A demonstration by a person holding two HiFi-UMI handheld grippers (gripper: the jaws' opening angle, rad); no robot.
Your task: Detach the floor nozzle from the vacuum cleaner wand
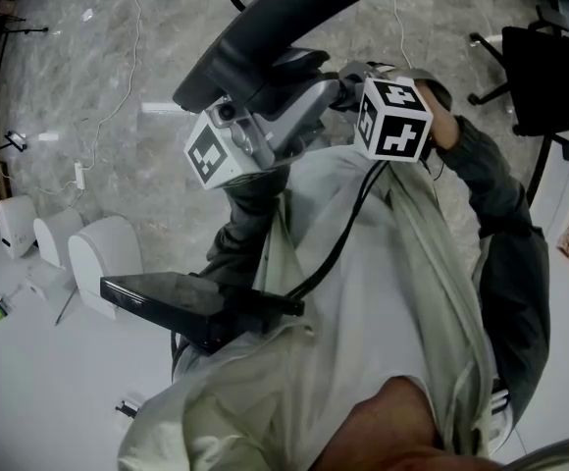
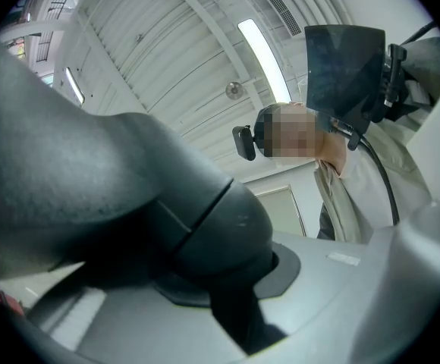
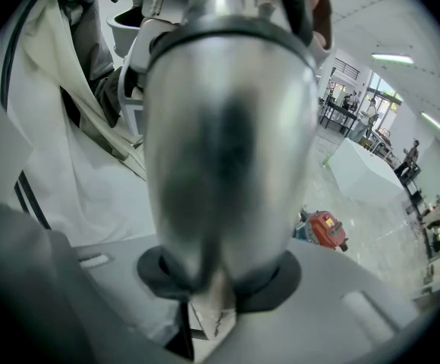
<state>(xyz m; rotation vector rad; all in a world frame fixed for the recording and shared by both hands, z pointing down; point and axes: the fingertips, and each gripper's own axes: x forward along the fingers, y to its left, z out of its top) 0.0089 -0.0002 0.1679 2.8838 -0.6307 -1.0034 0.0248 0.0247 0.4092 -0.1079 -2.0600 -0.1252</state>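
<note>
The floor nozzle point(image 1: 275, 23) is up in the air in front of the person's chest, a flat slab of matt dark grey plastic with rounded edges, tilted up towards the far right. Its neck is a fat, smooth, dark elbow with a seam round it. The left gripper point(image 2: 220, 271) is pinched on that neck, jaws drawn in close, with the dark plastic filling the gap between them. To the right, the wand point(image 3: 227, 127) is a round tube of brushed silver metal with a dull sheen. The right gripper point(image 3: 212, 279) clamps it with jaws set wider, one on each side of the tube. Both grippers are pale grey moulded plastic, each with a white cube point(image 1: 394, 118) printed with black squares. From where I stand the joint between nozzle and wand looks closed up, though it is too crowded there to be sure. Below them hangs the person's pale, creased jacket point(image 1: 392, 292). On the left, a glossy black flat box point(image 1: 167, 297) juts out. Beyond lies a grey marbled floor point(image 1: 98, 57).
</note>
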